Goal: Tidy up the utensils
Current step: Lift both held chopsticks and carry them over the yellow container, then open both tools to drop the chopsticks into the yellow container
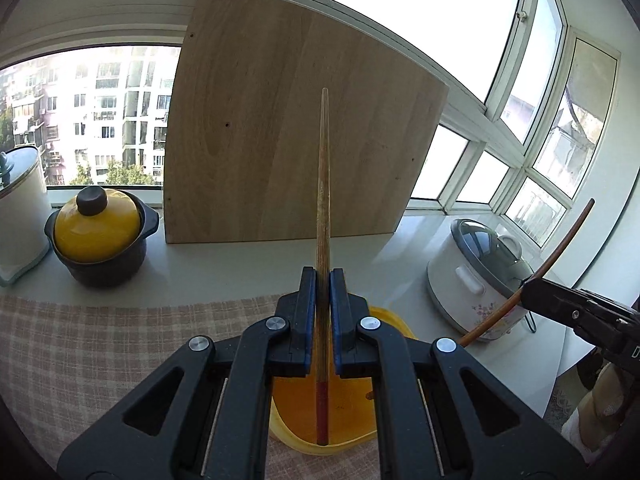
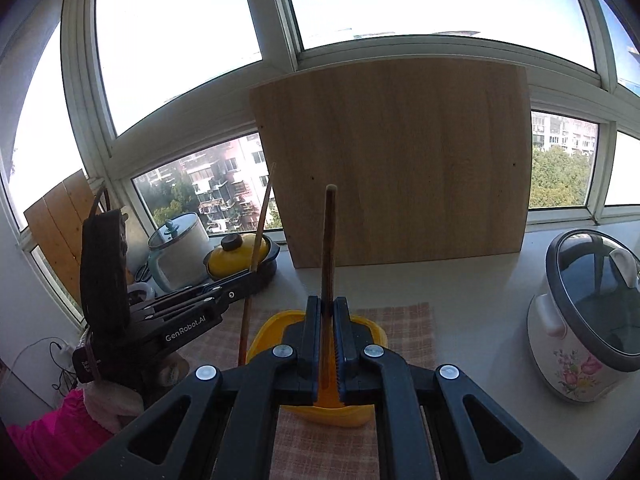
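My left gripper is shut on a pale wooden chopstick with a red lower end, which points up and away from me. Under it lies a yellow container on the checked cloth. At the right edge of the left wrist view my right gripper is shut on a darker brown chopstick. In the right wrist view the right gripper pinches that brown chopstick above the yellow container. To its left, the left gripper holds the pale chopstick.
A large wooden board leans against the window behind the cloth. A black pot with a yellow lid and a white pot stand at the left. A flowered rice cooker stands at the right.
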{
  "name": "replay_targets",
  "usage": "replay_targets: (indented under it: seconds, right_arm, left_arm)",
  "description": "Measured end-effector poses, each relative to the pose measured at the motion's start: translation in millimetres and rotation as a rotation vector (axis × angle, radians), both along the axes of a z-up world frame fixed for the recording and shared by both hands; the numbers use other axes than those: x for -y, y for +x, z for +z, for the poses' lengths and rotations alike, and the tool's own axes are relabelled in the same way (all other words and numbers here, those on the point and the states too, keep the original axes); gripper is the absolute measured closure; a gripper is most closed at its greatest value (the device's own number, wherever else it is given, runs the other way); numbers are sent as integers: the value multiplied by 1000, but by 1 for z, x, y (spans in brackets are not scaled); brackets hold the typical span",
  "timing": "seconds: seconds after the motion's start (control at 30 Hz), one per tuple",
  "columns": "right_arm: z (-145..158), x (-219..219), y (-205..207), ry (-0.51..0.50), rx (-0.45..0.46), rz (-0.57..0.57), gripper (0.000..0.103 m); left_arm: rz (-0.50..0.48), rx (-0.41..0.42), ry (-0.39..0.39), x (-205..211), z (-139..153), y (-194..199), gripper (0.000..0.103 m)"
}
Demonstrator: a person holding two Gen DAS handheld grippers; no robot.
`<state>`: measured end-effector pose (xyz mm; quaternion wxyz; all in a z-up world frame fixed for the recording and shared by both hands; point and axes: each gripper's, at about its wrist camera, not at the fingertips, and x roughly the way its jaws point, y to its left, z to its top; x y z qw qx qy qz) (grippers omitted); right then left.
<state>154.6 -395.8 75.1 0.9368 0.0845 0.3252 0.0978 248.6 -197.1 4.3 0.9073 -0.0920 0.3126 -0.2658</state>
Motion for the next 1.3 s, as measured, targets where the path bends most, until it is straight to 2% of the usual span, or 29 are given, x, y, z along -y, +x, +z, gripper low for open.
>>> replay_targets:
  seconds: [0.37,0.77,1.1,1.13,1.17,1.23,1.27,1.3]
  right_arm:
    - [-41,2,15,11,-102,-7,99]
    - [-66,8,23,28,-168,-24,99]
    - [-83,0,28,0,-208,-23,97]
    - [-84,-1,29,-6,-209,-25,95]
    - [-84,-1,28,-10,-208,-25,85]
    - [-83,-2,27,-20,-200,-32,67]
    - [-82,-2,24,-26,-192,-37,62]
    - [-80,-3,22,-32,-185,-43,53]
  left_arm:
    - [-6,-28,21,6,-26,8,98]
    - [-15,-59,27,-7,-33,-6,98]
    - [-48,-97,39,-5,-41,-15,98]
    - [-51,-99,41,-5,-42,-16,98]
    - [-53,-102,44,-5,-42,-16,98]
    - [-60,-109,50,-7,-40,-18,90]
    - [-59,-108,52,-8,-39,-20,74]
    - [-56,-97,50,-11,-37,-22,63]
